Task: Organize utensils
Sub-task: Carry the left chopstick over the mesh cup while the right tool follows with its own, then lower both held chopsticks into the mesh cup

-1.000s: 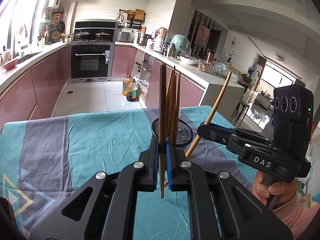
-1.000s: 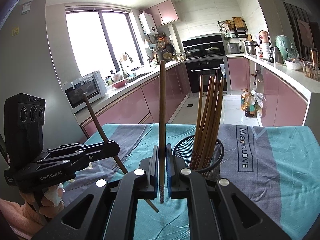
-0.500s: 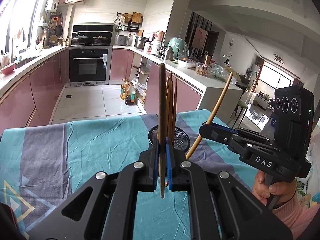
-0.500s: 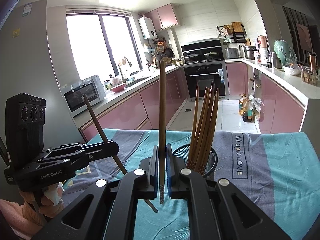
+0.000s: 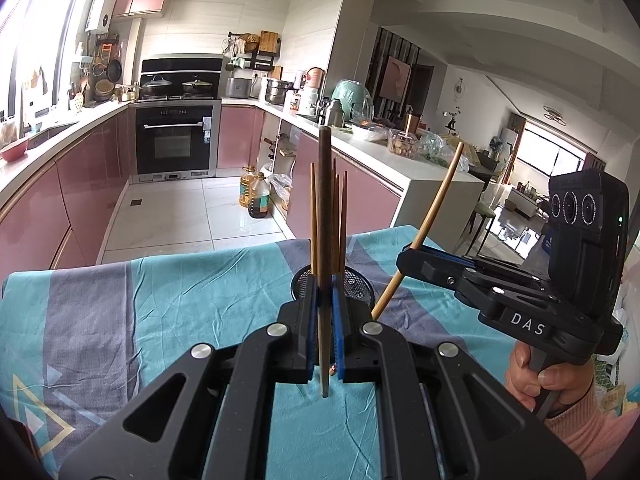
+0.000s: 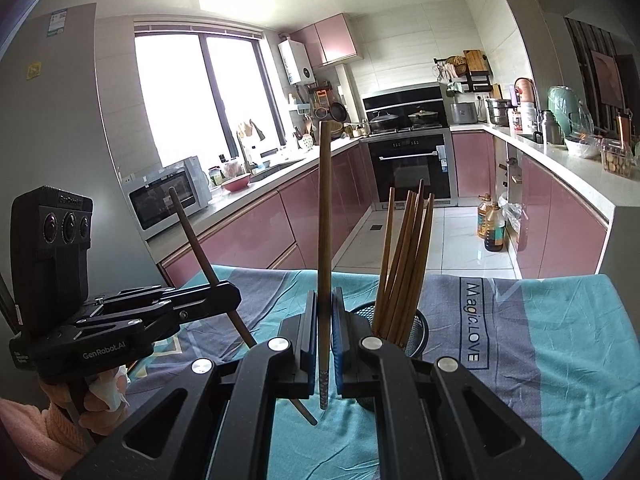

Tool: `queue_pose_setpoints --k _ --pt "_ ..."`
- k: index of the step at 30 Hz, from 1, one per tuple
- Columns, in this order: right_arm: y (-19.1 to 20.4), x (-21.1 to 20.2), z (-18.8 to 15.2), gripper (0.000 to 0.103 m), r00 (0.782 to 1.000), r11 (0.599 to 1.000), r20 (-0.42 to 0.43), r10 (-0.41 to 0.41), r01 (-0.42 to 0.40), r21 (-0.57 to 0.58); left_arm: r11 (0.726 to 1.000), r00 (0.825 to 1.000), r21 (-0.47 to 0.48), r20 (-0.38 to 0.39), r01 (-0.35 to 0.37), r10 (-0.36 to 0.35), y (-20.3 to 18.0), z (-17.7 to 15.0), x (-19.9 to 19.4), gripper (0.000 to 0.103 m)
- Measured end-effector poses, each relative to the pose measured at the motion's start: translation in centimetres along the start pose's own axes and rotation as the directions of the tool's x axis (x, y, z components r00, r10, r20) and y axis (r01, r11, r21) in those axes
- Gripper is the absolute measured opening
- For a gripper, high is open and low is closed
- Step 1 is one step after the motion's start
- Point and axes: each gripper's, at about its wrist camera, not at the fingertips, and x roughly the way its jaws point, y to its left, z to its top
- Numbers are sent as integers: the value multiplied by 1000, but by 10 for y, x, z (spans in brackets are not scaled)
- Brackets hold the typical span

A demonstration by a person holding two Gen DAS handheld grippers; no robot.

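Several chopsticks (image 6: 404,264) already stand in the mesh cup (image 6: 420,332). Your left gripper (image 5: 325,336) and right gripper (image 6: 325,336) each pinch one chopstick upright just beside that cup. Two left to drop in.

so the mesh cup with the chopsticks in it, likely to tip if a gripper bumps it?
Probably tippy: the mesh holder looks light, and the chopsticks in it stand far above its rim, all leaning one way. It sits on wrinkled tablecloth, so a nudge may tilt it rather than slide it.

both grippers raised, mesh holder (image 5: 362,280) lower in view
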Motion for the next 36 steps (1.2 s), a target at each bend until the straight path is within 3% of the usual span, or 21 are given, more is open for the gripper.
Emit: queue_pose_setpoints --k 36 --pt "-8 -3 15 6 999 1000 47 15 -15 -2 999 998 48 57 -16 14 -19 20 -6 7"
